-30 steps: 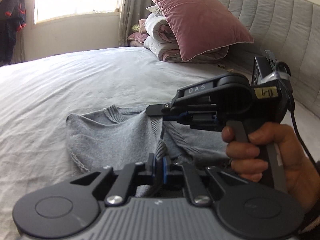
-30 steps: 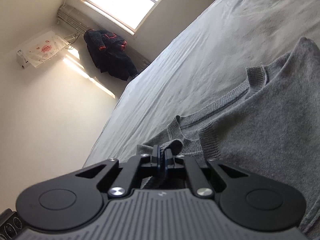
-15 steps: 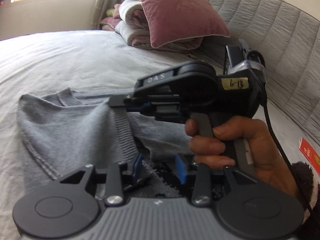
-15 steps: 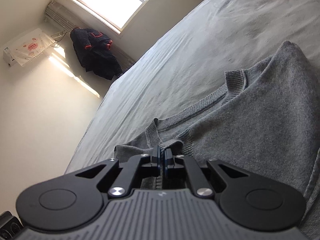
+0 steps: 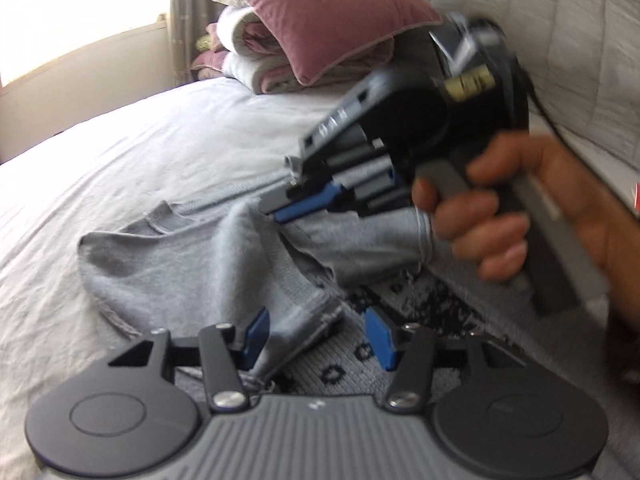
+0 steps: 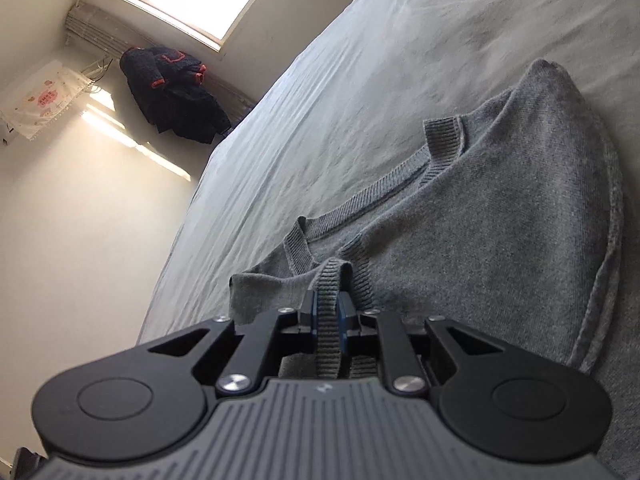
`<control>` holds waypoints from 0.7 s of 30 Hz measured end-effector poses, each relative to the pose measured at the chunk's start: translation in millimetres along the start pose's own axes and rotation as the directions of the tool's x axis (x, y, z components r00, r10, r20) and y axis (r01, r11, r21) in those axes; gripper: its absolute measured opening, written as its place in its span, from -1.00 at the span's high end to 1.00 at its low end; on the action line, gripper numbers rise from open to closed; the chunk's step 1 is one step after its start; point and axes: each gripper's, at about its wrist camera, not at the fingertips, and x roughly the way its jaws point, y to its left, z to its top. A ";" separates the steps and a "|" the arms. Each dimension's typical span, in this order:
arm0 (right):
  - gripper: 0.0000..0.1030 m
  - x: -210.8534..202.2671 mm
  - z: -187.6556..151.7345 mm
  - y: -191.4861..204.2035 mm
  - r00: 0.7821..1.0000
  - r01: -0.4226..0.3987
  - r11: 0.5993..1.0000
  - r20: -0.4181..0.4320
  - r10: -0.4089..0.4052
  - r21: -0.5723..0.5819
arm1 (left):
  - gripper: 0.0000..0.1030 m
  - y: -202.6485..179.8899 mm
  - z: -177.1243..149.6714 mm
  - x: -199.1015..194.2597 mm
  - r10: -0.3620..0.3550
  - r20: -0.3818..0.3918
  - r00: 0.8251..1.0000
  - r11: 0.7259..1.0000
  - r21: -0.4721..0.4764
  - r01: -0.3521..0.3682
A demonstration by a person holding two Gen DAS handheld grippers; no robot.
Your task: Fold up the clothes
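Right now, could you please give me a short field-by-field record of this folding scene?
surface: bed sheet, pale and wrinkled
garment: grey sweater, partly folded on the bed
left gripper: open, sweater edge lying loose between its blue pads
right gripper: shut on the sweater's ribbed band
under the sweater: black-and-white patterned knit
head of bed: pink pillow leaning on folded bedding
by the window: dark jacket hanging

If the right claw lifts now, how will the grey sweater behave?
Likely floppy: the grey sweater sags in soft folds from where the right claw pinches its ribbed hem. Probably light, since one pinch holds a peak. The knit looks grippy, so slipping seems unlikely.
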 end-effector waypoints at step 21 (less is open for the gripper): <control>0.43 -23.7 -6.7 14.1 0.991 0.134 0.990 -0.006 -0.134 -0.042 | 0.28 34.5 -0.9 -29.8 -0.090 0.106 0.990 0.938 -0.326 0.120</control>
